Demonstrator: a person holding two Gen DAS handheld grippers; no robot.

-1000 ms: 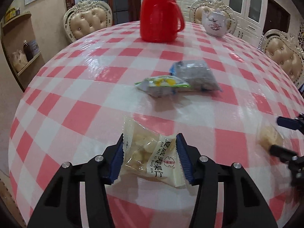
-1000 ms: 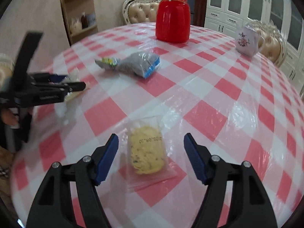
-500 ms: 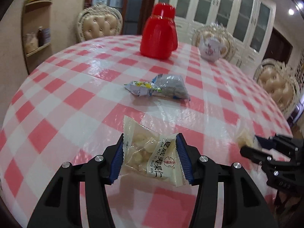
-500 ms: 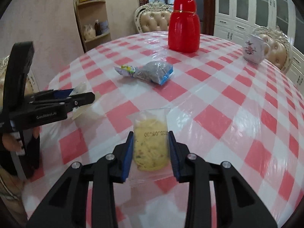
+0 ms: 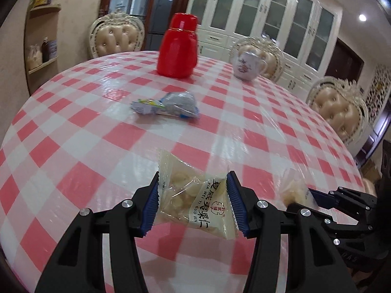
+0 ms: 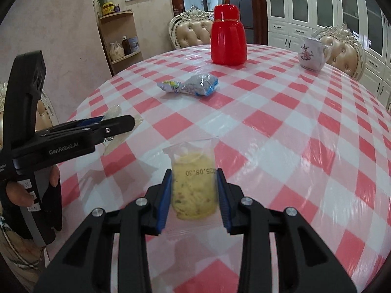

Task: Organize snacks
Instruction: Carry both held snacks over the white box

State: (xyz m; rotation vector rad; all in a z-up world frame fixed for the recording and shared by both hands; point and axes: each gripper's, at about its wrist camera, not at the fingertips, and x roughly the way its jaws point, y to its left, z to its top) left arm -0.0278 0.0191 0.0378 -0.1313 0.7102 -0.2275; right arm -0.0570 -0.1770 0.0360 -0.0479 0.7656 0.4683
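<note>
The right gripper has just closed on the clear-wrapped yellow cookie; the left gripper pinches the translucent nut packet, so both snacks are lifted, bottom centre.

The table carries a red-and-white checked cloth. A red thermos jug stands upright at the table's far side. A white floral teapot stands to the right of the jug, apart from it. Tufted cream chairs surround the table beyond the jug. A corner shelf unit with jars stands left of the table. White glazed cabinets line the wall behind the table.
</note>
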